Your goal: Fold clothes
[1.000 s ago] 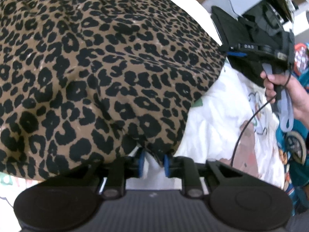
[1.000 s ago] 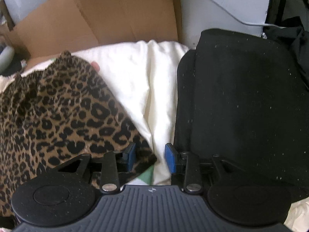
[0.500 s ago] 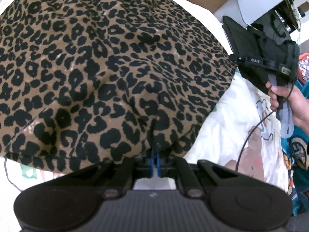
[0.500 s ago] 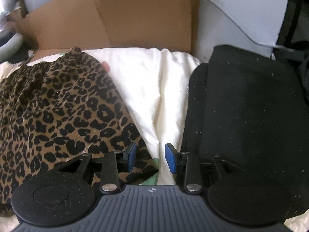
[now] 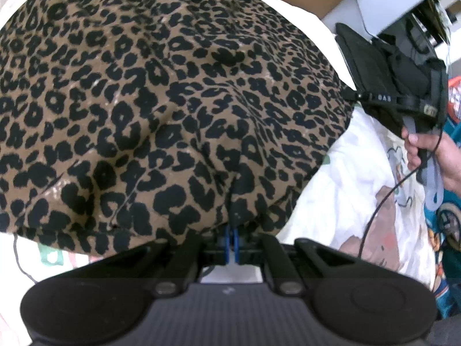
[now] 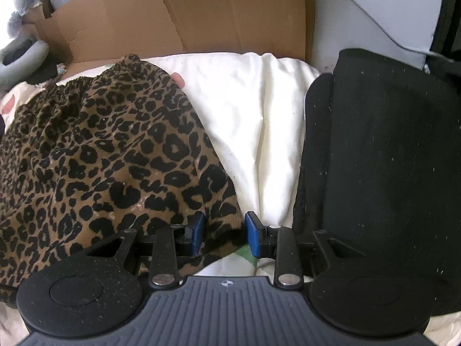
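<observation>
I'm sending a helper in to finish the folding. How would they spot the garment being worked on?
Look at the white bedding in front of the cardboard. On its left lies the leopard-print garment, brown with black spots, unlike the plain black fabric on the right.

- A white sheet with creases covers the surface; near the right it bears cartoon prints.
- A flattened brown cardboard leans at the far side.
- A pale wall rises behind it on the right.
- A black cushion lies at the right.
- Soft, even light.
</observation>
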A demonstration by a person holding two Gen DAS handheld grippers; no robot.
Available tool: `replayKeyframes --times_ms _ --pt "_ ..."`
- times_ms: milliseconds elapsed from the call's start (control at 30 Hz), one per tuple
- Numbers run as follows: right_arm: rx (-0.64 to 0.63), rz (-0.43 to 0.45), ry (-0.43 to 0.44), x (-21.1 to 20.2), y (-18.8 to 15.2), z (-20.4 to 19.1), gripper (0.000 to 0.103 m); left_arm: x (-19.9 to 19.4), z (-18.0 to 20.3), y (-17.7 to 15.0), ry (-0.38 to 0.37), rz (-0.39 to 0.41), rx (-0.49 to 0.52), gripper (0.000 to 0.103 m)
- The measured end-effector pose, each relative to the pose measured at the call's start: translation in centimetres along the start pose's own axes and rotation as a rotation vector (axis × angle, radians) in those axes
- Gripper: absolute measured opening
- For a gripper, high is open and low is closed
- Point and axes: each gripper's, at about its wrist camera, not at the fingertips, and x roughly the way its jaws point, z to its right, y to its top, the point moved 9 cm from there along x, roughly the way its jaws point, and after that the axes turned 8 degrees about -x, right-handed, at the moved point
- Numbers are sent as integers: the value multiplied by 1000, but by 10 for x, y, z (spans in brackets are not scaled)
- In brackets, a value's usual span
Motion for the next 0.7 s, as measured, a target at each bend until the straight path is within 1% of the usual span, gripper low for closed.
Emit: replayKeyframes --times_ms 33,167,433,533,700 --pt "15 5 9 -2 1 2 1 -1 2 0 3 2 19 3" --pt "-1 16 -25 -11 7 5 0 -5 14 -2 11 8 99 3" --pt "-19 53 -113 -30 26 11 0 -6 41 -9 -24 -6 246 2" --pt "-29 45 -138 -30 28 12 0 -6 48 -10 -46 -14 264 2" --pt "-15 -33 -145 -7 12 13 1 0 46 -14 -69 -50 248 3"
